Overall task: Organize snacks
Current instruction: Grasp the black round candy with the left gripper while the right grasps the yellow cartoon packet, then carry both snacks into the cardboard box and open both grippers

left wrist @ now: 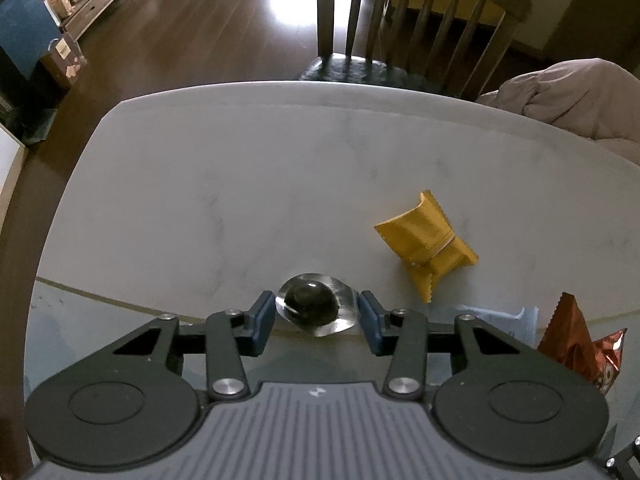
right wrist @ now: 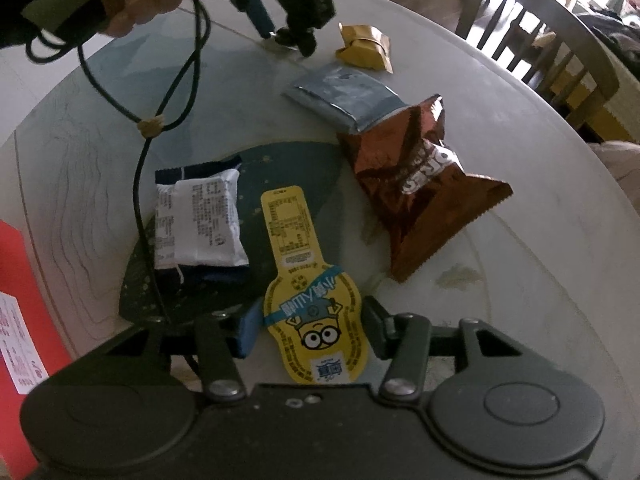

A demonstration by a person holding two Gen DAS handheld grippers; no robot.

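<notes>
My left gripper (left wrist: 316, 320) points down at the table with a dark round snack in clear wrap (left wrist: 314, 308) between its blue pads (left wrist: 262, 320), which touch the wrap's edges. In the right wrist view the left gripper (right wrist: 286, 36) shows at the far edge, held by a hand. My right gripper (right wrist: 310, 332) has its pads against both sides of a yellow cartoon-printed pouch (right wrist: 312, 304) lying flat. A gold packet (left wrist: 426, 246) (right wrist: 366, 48), a brown chip bag (right wrist: 416, 184) (left wrist: 576, 344), a silver-blue packet (right wrist: 344, 94) and a white-and-navy packet (right wrist: 200, 216) lie about.
The white-and-navy packet rests on a dark blue round plate (right wrist: 304, 168). A red box (right wrist: 16, 280) stands at the left edge. A black cord (right wrist: 140, 184) hangs across the table. A wooden chair (left wrist: 420, 20) and a pinkish cloth (left wrist: 580, 96) lie beyond the pale table (left wrist: 240, 184).
</notes>
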